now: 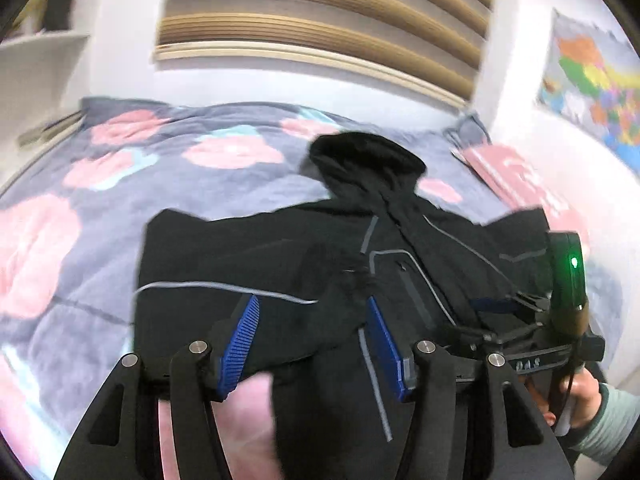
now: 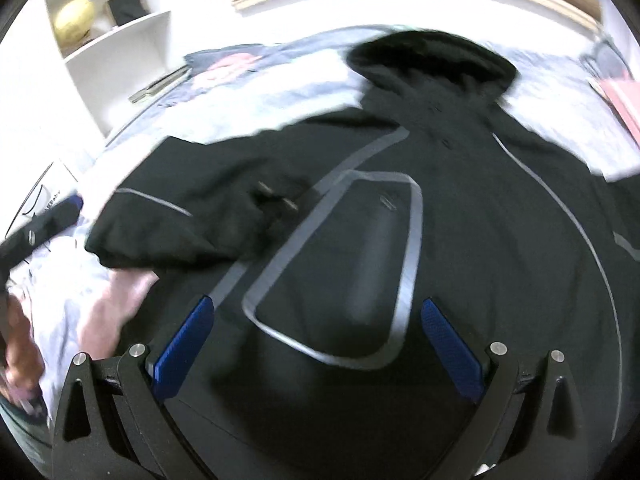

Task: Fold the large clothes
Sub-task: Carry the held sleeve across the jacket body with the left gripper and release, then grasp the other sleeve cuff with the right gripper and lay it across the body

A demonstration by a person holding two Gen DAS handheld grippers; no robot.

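A black hooded jacket with grey piping lies on the bed, hood toward the wall. Its left sleeve is folded across the chest. My left gripper is open just above the folded sleeve, holding nothing. In the right wrist view the same jacket fills the frame, with a grey-outlined chest pocket. My right gripper is open over that pocket and empty. The right gripper's body with a green light shows at the left wrist view's right edge.
The bed has a grey quilt with pink flowers. A pink pillow lies at the far right by the wall. White shelves stand to the left of the bed. A wooden slatted headboard is behind.
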